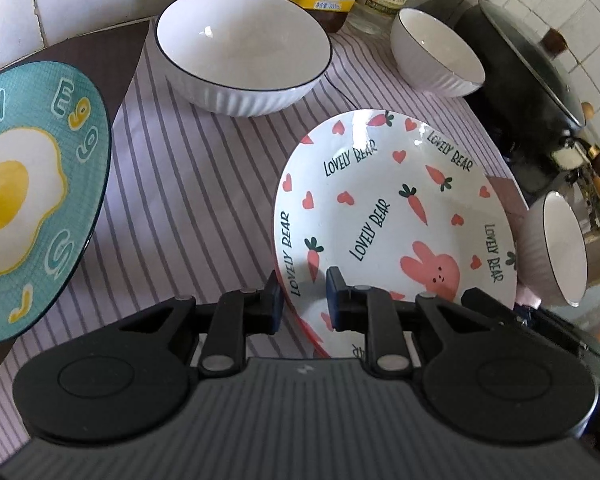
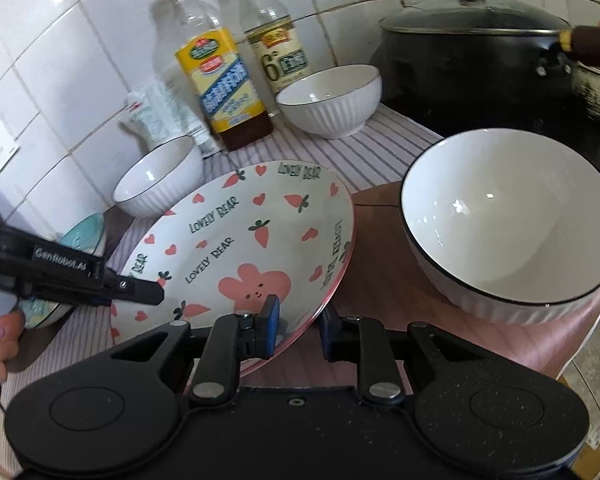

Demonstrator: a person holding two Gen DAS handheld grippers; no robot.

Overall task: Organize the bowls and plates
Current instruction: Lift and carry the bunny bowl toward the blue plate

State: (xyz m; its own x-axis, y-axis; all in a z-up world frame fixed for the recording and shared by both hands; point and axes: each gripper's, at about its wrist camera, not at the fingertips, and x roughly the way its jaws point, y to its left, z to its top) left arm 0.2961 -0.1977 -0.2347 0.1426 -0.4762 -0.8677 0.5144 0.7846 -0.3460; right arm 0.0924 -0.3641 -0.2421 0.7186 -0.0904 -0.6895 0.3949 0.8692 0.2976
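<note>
A white "Lovely Bear" plate [image 1: 384, 216] with pink rabbit and carrots is held tilted above the striped cloth. My left gripper [image 1: 302, 300] is shut on its near-left rim. My right gripper [image 2: 296, 330] is shut on its opposite rim; the plate also shows in the right wrist view [image 2: 240, 248]. A teal fried-egg plate [image 1: 32, 200] lies at the left. A large white ribbed bowl [image 1: 244, 48] stands behind, a small one [image 1: 436, 52] at back right, and another [image 2: 508, 220] to the right of the plate.
Two sauce bottles [image 2: 224, 76] and a white packet [image 2: 156, 116] stand against the tiled wall. A black lidded pot [image 2: 476, 48] with a wooden handle sits at the right. The striped cloth [image 1: 188, 184] covers a brown counter [image 2: 380, 280].
</note>
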